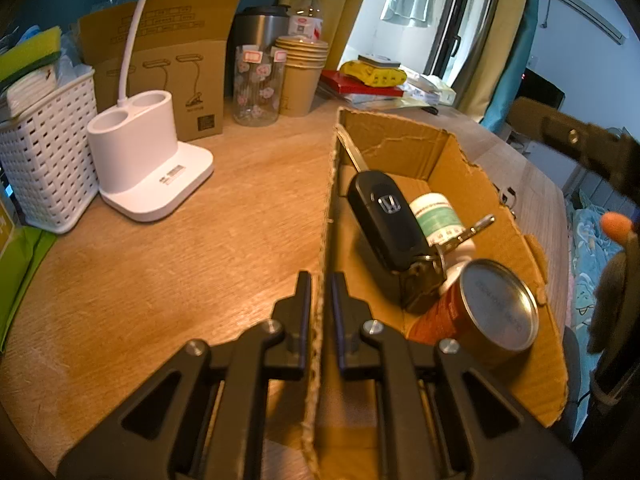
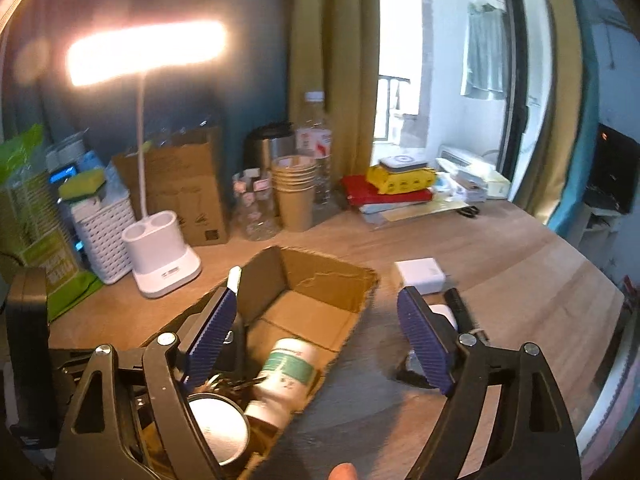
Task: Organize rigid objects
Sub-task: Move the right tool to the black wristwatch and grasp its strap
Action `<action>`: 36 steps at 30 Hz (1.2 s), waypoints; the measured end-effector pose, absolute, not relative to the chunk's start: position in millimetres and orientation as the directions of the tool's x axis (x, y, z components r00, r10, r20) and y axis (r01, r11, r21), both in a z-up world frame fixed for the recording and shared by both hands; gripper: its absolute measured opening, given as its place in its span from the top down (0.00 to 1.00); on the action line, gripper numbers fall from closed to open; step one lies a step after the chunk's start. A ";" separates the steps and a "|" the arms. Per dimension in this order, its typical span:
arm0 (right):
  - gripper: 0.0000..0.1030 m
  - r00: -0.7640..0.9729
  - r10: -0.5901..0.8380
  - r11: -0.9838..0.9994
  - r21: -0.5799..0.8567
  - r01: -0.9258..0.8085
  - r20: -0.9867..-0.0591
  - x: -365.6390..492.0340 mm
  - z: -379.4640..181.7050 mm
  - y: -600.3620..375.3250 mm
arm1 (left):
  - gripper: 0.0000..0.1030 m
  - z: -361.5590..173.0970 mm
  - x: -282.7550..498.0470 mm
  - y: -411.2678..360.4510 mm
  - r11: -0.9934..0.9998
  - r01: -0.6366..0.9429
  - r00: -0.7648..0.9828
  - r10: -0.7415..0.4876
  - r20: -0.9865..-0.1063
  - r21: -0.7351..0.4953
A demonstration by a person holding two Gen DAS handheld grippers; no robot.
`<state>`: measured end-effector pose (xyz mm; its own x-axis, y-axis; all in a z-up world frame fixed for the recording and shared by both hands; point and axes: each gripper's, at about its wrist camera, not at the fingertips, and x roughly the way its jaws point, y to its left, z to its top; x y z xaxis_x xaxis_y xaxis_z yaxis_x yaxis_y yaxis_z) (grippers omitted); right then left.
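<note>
1. Pinching the left wall of the cardboard box (image 1: 404, 148), the left gripper (image 1: 321, 316) is standing with one finger outside the wall and one inside, its jaws pressed onto the corrugated edge.
2. Lying inside the box are a black car key (image 1: 386, 220), a white pill bottle (image 1: 434, 216) with a green label, and a metal can (image 1: 494, 306) on its side with its round end facing the camera.
3. The key is resting at 10 o'clock from the can, the pill bottle is touching the key's right side, and a silver key blade (image 1: 476, 228) is poking out toward 2 o'clock.
4. The right gripper (image 2: 316, 344) is hovering above the box's near right corner with its jaws spread wide and gripping nothing; its blue pads (image 2: 424, 344) are showing their ribbed faces.
5. In the right wrist view the box (image 2: 320, 276) is sitting at 11 o'clock from the gripper's middle, with the pill bottle (image 2: 290, 368) and can (image 2: 218, 436) inside.
6. A white charger block (image 2: 420, 274) is lying on the wooden surface (image 2: 520, 280) at 1 o'clock, outside the box; small objects behind the right finger are too hidden to name.
7. A white lamp base (image 1: 150, 164) is standing at 9 o'clock from the box, just beside a white basket (image 1: 48, 160).
</note>
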<state>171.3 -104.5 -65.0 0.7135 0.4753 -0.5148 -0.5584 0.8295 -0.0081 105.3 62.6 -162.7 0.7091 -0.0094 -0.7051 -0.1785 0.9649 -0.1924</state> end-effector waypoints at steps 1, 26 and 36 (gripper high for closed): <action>0.16 0.720 0.469 0.836 -0.005 -0.549 -0.511 172.7 -63.7 -108.7 | 0.90 -162.8 105.3 62.3 0.965 -0.178 0.709 -0.010 -0.705 -0.192; 0.16 0.801 0.315 0.936 0.029 -0.350 -0.509 204.2 -66.0 -176.7 | 0.90 -162.9 105.5 62.1 0.965 -0.178 0.709 -0.010 -0.705 -0.192; 0.16 0.802 0.257 0.954 0.009 -0.300 -0.540 218.5 -82.4 -184.4 | 0.90 -162.9 105.6 62.1 0.965 -0.178 0.708 -0.010 -0.706 -0.192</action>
